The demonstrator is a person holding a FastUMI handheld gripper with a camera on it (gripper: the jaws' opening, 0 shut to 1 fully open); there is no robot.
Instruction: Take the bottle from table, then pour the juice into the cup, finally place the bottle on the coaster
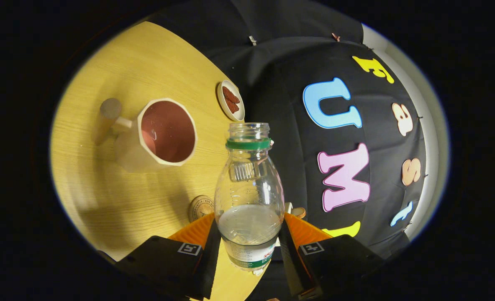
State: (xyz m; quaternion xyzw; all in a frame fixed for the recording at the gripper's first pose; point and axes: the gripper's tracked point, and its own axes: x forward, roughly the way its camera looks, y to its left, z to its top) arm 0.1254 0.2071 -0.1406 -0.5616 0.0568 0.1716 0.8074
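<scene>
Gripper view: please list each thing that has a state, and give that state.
bottle: uncapped, held between the fingers, partly filled with liquid.
gripper: shut on the bottle.
cup: on the table, open mouth, seems empty.
small dish: holds reddish pieces.
coaster: flat on the table, bare.

The clear plastic bottle (249,196) sits squeezed between the gripper (249,240) fingers. Left, the cream cup (159,136) stands in the way. Bare yellow wooden table (105,200) lies near, left.
</scene>
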